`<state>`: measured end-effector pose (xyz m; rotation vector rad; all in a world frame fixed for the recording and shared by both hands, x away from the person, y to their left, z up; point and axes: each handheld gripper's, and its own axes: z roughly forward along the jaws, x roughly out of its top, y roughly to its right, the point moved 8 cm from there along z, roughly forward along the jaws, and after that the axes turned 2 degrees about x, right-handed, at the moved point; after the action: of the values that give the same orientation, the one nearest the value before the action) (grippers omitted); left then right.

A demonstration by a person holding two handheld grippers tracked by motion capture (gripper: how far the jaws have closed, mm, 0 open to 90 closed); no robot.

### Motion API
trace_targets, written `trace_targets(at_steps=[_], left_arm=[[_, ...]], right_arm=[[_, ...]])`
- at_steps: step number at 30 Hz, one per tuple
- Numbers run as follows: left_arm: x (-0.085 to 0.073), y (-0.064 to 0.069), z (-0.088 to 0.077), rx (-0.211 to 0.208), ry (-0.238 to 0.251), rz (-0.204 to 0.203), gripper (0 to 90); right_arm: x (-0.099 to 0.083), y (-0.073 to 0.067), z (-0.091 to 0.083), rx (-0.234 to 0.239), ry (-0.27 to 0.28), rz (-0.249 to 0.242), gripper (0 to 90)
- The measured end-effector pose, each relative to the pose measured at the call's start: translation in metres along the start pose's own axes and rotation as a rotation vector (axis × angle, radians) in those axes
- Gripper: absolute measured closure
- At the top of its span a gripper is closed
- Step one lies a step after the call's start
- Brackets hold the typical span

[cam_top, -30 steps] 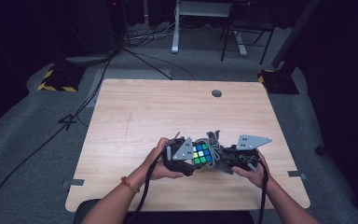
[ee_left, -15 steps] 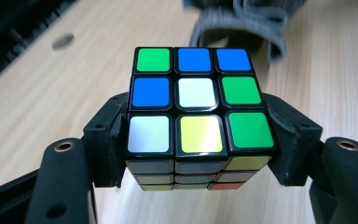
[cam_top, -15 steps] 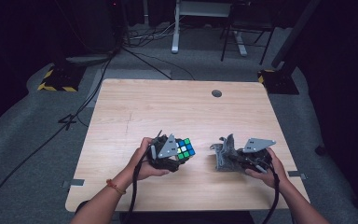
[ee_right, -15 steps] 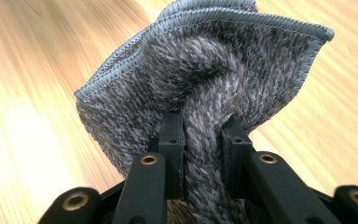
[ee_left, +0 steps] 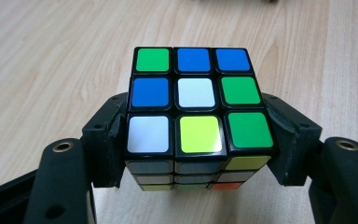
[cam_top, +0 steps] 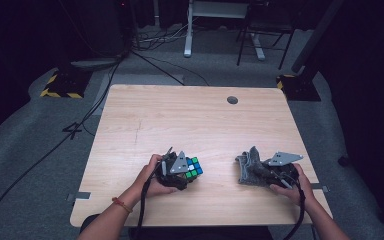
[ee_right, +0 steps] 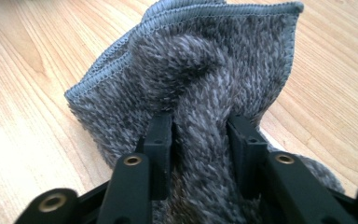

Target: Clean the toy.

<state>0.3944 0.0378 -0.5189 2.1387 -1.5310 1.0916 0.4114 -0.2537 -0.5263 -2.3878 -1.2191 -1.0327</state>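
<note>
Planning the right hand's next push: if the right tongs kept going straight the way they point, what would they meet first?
The grey cloth, already bunched between the right tongs, whose jaws have just been opening. Beyond it, probably bare table; the cube lies farther left.

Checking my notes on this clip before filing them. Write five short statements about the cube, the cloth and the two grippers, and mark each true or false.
1. The left gripper is shut on the puzzle cube. True.
2. The centre sticker on the cube's top face is red. False: in the left gripper view it is white.
3. The grey cloth lies bunched between the right gripper's jaws. True; those jaws have just been opening, with the cloth between them.
4. The cube and the cloth touch each other. False: in the high view, bare table lies between them.
5. The cloth is folded flat at the table's far edge. False: it sits crumpled near the person's edge.
</note>
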Motion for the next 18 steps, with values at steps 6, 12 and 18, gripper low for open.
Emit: trace_targets(at_steps=[6, 12, 18], left_arm=[[-0.004, 0.002, 0.005, -0.010, -0.027, 0.002, 33.1], [-0.008, 0.002, 0.004, -0.024, -0.034, -0.018, 31.2], [-0.018, 0.005, -0.002, -0.031, -0.068, -0.024, 25.4]], right_arm=[[0.002, 0.000, -0.001, 0.001, 0.020, 0.013, 58.4], [0.007, 0.001, -0.009, 0.010, 0.070, 0.025, 50.4], [0.011, -0.001, -0.014, 0.026, 0.094, 0.020, 42.3]])
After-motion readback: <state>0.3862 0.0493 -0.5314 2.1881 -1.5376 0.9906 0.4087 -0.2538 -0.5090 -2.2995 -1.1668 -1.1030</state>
